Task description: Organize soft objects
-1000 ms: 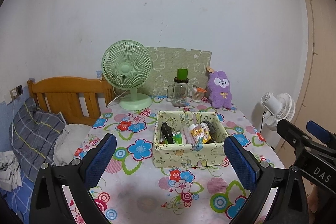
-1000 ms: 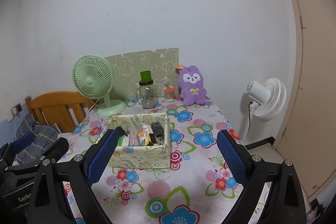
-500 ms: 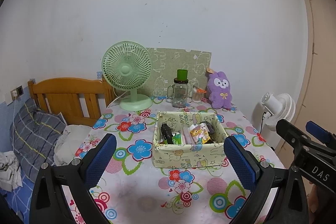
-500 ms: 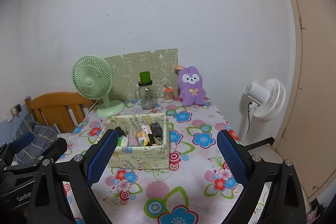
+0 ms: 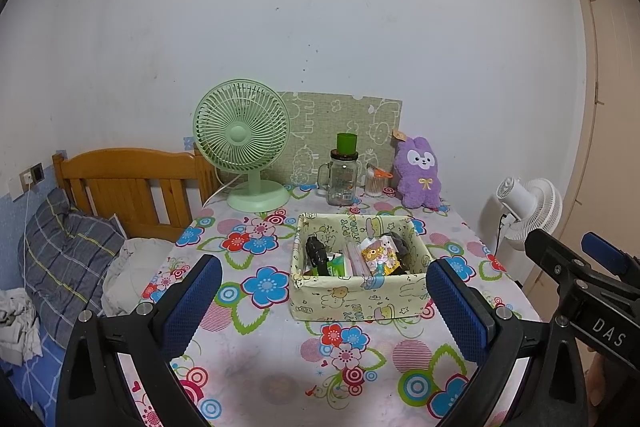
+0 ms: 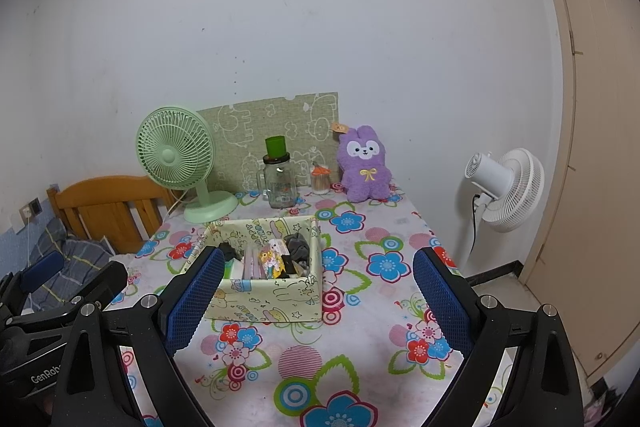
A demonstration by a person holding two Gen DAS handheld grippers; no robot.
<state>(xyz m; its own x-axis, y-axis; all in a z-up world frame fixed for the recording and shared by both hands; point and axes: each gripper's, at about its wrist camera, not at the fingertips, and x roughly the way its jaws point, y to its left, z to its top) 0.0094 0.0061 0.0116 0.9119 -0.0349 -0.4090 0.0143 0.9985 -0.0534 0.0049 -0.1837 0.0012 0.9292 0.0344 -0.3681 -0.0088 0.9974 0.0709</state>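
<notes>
Over the last second almost nothing changes: both views creep slightly, nothing on the table shifts, so the frames settle no progress on the task.

Left to right: my left gripper (image 5: 320, 299) hangs with jaws wide and empty, short of the pale-yellow cartoon-print fabric box (image 5: 356, 297). That box holds a dark soft bundle (image 5: 316, 253), packets and a grey cloth wad (image 6: 298, 245) (contents partly hidden). My right gripper (image 6: 320, 301) is likewise spread wide, holding nothing. The fluffy purple rabbit plush toy (image 6: 364, 165) sits upright at the far edge, well apart from both tools.
</notes>
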